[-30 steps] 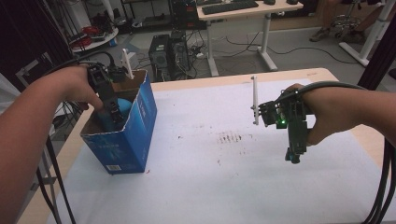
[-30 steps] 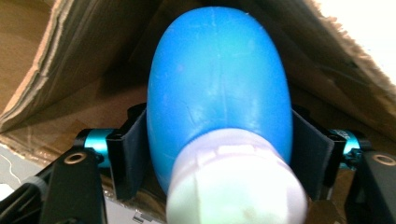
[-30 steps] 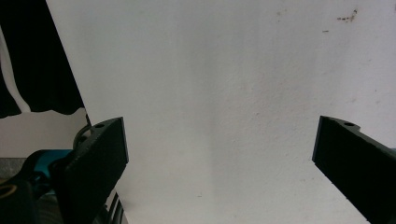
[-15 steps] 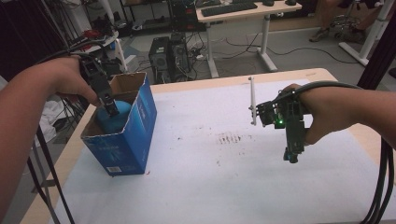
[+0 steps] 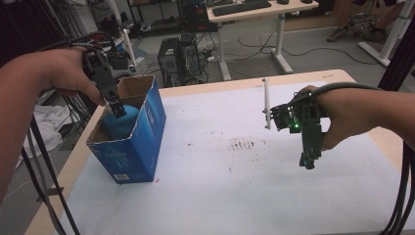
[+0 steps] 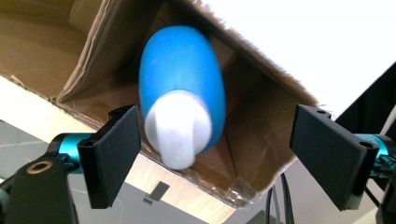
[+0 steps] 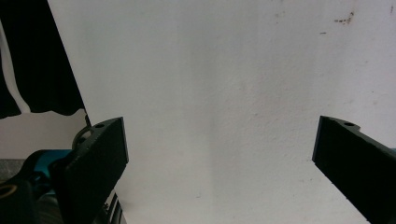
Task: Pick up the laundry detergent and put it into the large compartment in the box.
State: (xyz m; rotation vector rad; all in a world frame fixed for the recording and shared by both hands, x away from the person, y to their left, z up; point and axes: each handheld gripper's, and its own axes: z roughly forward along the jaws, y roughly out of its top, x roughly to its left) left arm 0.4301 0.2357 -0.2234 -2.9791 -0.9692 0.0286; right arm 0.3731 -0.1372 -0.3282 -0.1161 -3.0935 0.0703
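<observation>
White counter carries an open blue box near its left edge. Inside the box lies a blue bottle. Just above it, the left gripper has just been opening, jaws clear of the bottle. Well right of the box, the right gripper hangs open, empty.

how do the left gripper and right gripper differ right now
The left gripper hangs over the open blue box, its jaws, just opened, apart around the blue and white bottle without pressing it. The right gripper hovers over the bare white table, with nothing between its jaws. Both point downward with black jaws spread.
</observation>
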